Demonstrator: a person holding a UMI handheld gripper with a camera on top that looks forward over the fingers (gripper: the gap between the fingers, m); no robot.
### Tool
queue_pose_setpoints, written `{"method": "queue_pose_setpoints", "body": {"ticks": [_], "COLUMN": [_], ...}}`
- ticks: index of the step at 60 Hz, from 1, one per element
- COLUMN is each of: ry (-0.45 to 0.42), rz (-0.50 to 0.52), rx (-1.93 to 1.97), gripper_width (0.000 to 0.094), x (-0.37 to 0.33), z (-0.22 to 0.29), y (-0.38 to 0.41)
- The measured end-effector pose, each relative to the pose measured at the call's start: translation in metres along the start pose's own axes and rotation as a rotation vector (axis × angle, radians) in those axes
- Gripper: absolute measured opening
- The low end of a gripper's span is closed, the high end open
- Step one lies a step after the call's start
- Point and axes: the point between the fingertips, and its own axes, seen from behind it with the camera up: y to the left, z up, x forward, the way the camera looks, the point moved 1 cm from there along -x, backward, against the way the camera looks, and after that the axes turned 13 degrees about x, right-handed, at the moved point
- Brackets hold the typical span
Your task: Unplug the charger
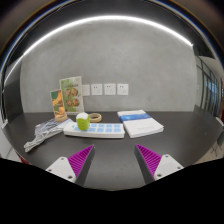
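1. Purple-padded gripper (112, 160) hangs with its fingers apart, holding nothing, above the dark counter (180, 135).
2. Beyond it lies a white power strip (95, 130) with a green-and-white charger (82, 122) plugged in.
3. A white cable bundle (44, 132), stacked books (140, 123) and a tape roll (95, 117) crowd around.

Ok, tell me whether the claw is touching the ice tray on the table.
Apart. The gripper view shows the open claw with bare dark table between its fingertips and the ice tray beyond them.
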Motion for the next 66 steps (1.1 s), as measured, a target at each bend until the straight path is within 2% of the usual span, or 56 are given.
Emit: {"method": "queue_pose_setpoints", "body": {"ticks": [7,8,10,19,30,40,46,49,50,51,52,53,66], "ry": [0.021,0.021,0.027,0.073,0.053,-0.021,-0.041,-0.056,-0.056,-0.057,-0.059,-0.061,-0.090], "rz": [0.058,0.072,0.098,0.212,0.284,0.242,0.173,0.114,0.092,0.071,0.052,0.045,-0.016], "rx": [-0.018,-0.023,-0.032,-0.046,-0.024,-0.022,-0.002,-0.014,-0.018,-0.022,-0.026,-0.023,0.024], "gripper_width": [0.0829,0.0830,0.0830,0.0829,0.0821,0.0817,0.0781,0.0711,0.0726,0.0683,0.0574,0.0510,0.0426], "x": [0.022,0.014,0.035,0.077,0.139,0.199,0.235,0.251,0.255,0.259,0.262,0.264,0.267], "z": [0.000,-0.006,-0.001,-0.011,-0.012,0.005,0.011,0.014,0.013,0.013,0.013,0.013,0.013], "y": [0.006,0.029,0.013,0.056,0.117,0.154,0.162,0.157,0.155,0.152,0.150,0.150,0.149]}}
